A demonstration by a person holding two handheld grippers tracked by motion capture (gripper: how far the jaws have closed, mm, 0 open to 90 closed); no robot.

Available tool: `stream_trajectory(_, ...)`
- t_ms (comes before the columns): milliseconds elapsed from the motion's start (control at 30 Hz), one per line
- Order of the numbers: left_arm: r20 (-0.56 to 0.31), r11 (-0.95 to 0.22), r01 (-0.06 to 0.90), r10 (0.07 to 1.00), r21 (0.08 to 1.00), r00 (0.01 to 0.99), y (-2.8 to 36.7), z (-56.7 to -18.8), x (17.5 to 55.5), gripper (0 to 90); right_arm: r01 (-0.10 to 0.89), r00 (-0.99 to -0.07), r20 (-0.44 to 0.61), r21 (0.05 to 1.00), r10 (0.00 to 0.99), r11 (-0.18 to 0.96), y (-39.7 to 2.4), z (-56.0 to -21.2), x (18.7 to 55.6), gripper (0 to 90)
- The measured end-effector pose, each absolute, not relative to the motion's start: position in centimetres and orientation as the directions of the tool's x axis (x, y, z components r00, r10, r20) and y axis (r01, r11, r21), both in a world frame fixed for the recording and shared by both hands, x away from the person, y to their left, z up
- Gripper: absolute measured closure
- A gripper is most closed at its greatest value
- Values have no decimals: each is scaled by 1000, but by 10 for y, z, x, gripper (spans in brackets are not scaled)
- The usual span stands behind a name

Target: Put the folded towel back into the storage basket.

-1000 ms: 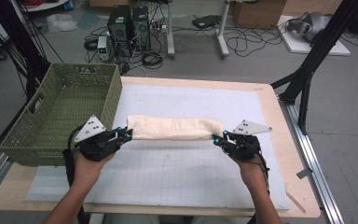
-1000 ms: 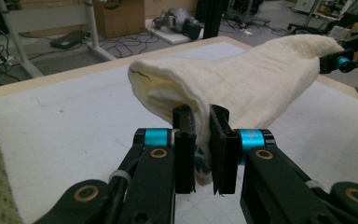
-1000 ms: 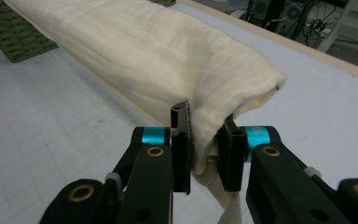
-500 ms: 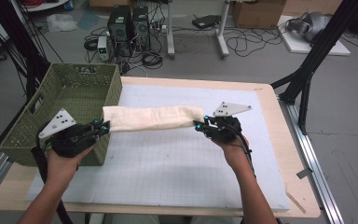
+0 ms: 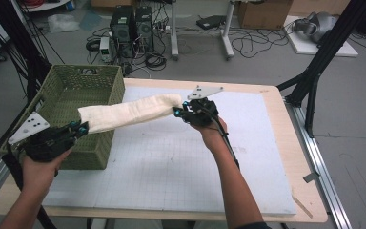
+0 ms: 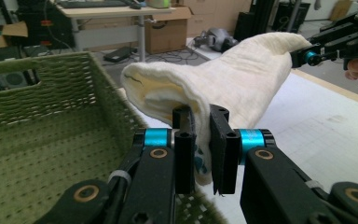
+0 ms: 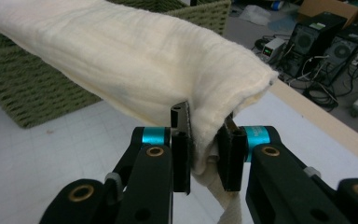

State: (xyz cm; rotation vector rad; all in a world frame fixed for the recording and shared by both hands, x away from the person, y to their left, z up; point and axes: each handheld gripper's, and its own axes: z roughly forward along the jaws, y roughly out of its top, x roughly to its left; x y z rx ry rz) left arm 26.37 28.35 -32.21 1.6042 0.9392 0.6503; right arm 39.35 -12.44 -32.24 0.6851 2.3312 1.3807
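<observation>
While both hands hold it off the table, the folded cream-coloured cloth towel (image 5: 131, 112) hangs stretched as a long roll between the two grippers, its left end over the near right corner of the woven olive-green plastic basket (image 5: 71, 102) and its right end above the white gridded mat (image 5: 171, 167) that covers the pale wooden table (image 5: 310, 200). At the lower left of the high view, the left gripper (image 5: 82, 128) sits beside the basket's near wall; in the left gripper view its two black jaws stand close together and pinch a bunched edge of the towel (image 6: 223, 88), with the basket's (image 6: 42, 121) open inside to their left. Farther off in that same view the right gripper (image 6: 307, 57) clamps the towel's other end. Near the middle of the table's far half in the high view, the right gripper (image 5: 177, 113) points toward the basket; in the right gripper view its jaws press on a fold of the towel's (image 7: 135, 60) end from both sides, a strip of cloth trailing down between them. Computer towers (image 5: 132, 21) and tangled cables (image 5: 252, 43) lie on the grey floor beyond the table
</observation>
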Motion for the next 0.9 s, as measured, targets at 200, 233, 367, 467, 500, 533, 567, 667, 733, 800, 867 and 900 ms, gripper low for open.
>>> stream_trajectory(200, -65, -52, 216, 861, 975, 505, 305, -317, 259, 812, 216, -833, -56, 883, 551, 417, -92, -314, 408, 787)
stream_trajectory(233, -69, -46, 213, 863, 976, 500, 309, -317, 259, 813, 211, -836, -61, 882, 546, 421, -88, -313, 409, 787)
stream_trajectory(367, -67, -40, 209, 874, 977, 481, 322, -317, 253, 812, 202, -842, -66, 882, 535, 427, -67, -309, 417, 787)
stream_trajectory(467, -66, -36, 206, 883, 978, 465, 331, -316, 250, 813, 192, -846, -72, 883, 528, 428, -51, -307, 424, 787)
stream_trajectory(500, -65, -35, 205, 885, 978, 460, 334, -316, 249, 812, 186, -848, -78, 882, 525, 432, -46, -306, 426, 788)
stream_trajectory(533, -67, -32, 205, 887, 978, 456, 337, -315, 248, 812, 185, -851, -80, 879, 518, 439, -41, -306, 428, 787)
stream_trajectory(567, -66, -31, 203, 890, 979, 451, 340, -315, 248, 812, 181, -853, -84, 878, 515, 443, -35, -305, 430, 788)
stream_trajectory(667, -64, -28, 203, 898, 979, 435, 348, -316, 245, 812, 169, -861, -94, 875, 500, 454, -22, -304, 434, 788)
stream_trajectory(733, -61, -30, 204, 903, 979, 426, 353, -317, 244, 812, 174, -864, -92, 869, 495, 464, -13, -303, 437, 787)
stream_trajectory(800, -56, -32, 200, 907, 979, 416, 358, -317, 242, 813, 158, -866, -103, 871, 489, 464, -3, -301, 440, 788)
stream_trajectory(867, -53, -32, 198, 912, 980, 408, 362, -316, 240, 813, 155, -869, -102, 873, 485, 463, 6, -300, 444, 788)
stream_trajectory(900, -51, -31, 197, 915, 980, 401, 366, -316, 239, 812, 155, -868, -104, 871, 485, 465, 8, -299, 445, 788)
